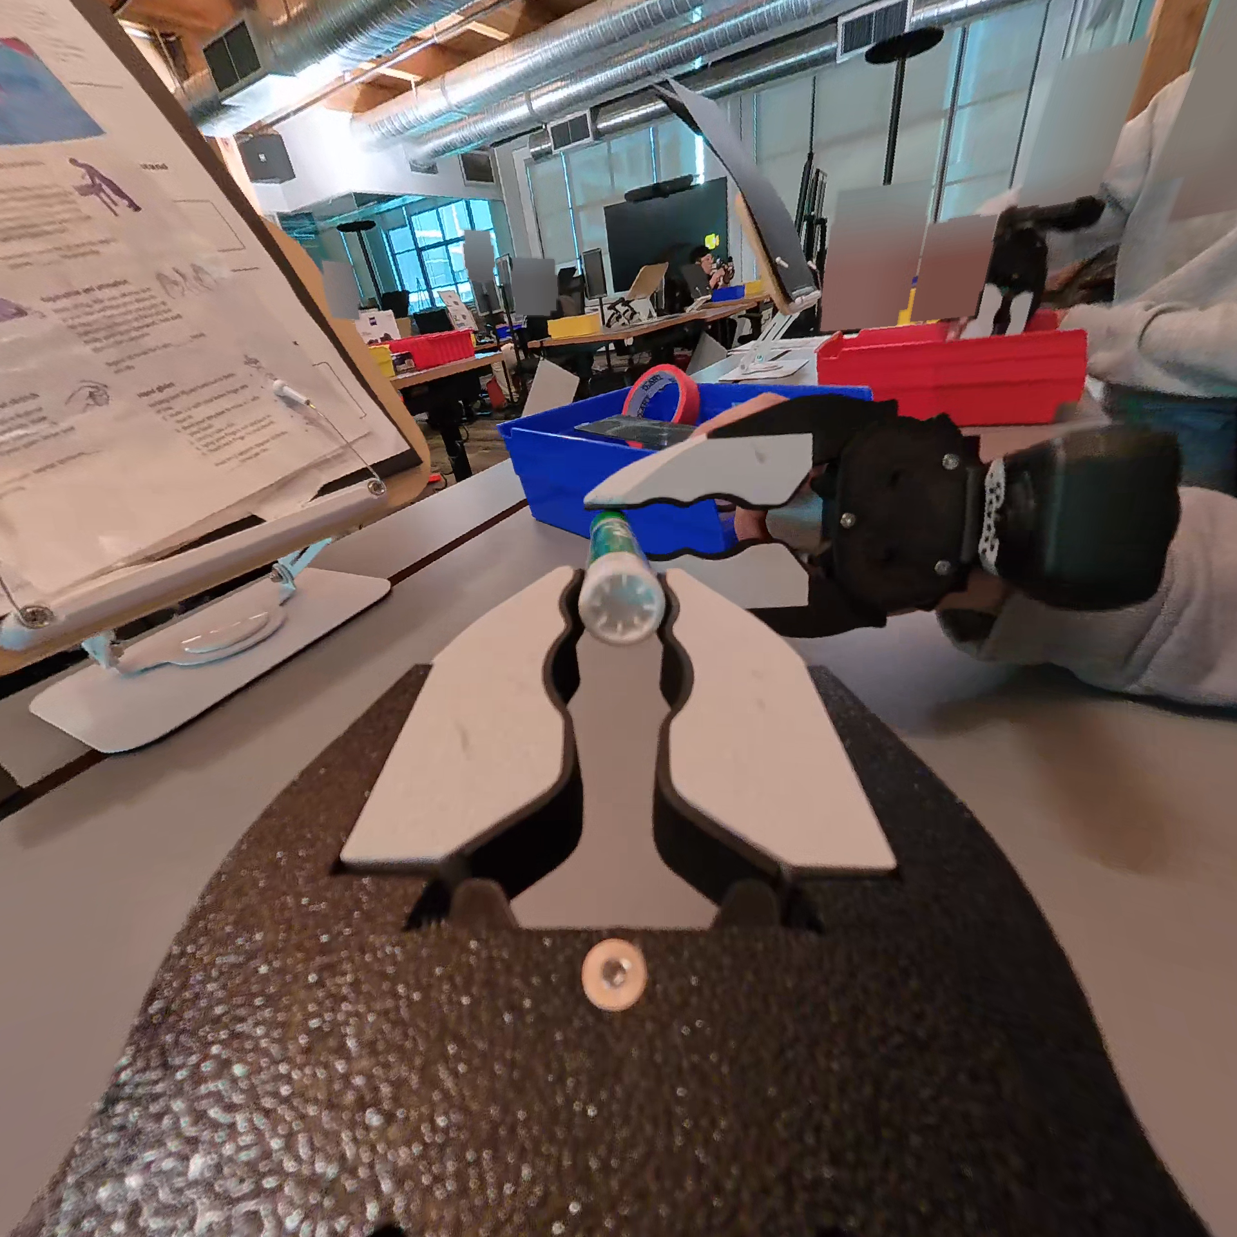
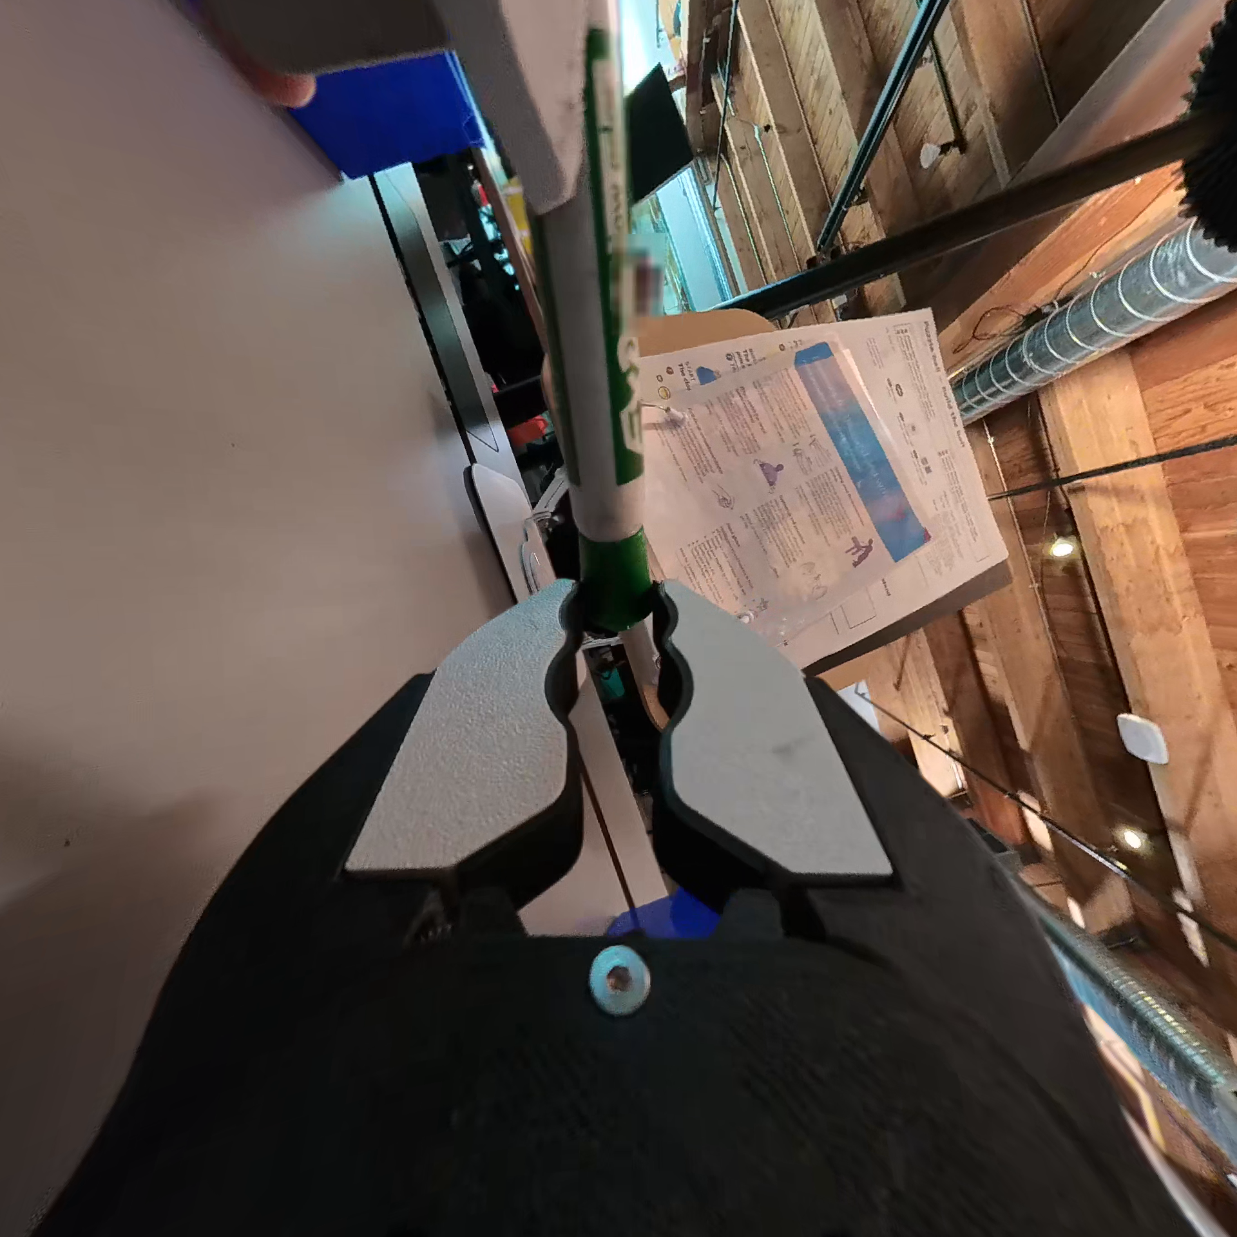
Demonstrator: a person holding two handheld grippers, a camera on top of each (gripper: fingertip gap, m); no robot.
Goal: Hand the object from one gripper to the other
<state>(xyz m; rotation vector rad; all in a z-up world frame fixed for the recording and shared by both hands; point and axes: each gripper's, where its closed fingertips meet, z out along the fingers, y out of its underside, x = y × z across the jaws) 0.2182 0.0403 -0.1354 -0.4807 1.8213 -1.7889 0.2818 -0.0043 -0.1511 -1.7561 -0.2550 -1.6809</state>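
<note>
Marker [image 1: 619, 582] held at both ends, above the grey table [image 1: 1004, 770].

Clamped at its white butt end by the left gripper [image 1: 619, 602], at its green cap end by the right gripper [image 2: 616, 606], turned sideways. Just beyond the marker, a blue bin [image 1: 569, 468] with a red tape roll [image 1: 659, 395]; left of the marker, a document stand [image 1: 167, 348].

Smooth plastic marker [image 1: 619, 589], glossy green band; left gripper [image 1: 619, 606] shows matt grey fingers on a rough, speckled black body. Glossy plastic blue bin [image 1: 569, 462], smooth matt table [image 1: 1004, 770], paper sheet [image 1: 134, 321].
</note>
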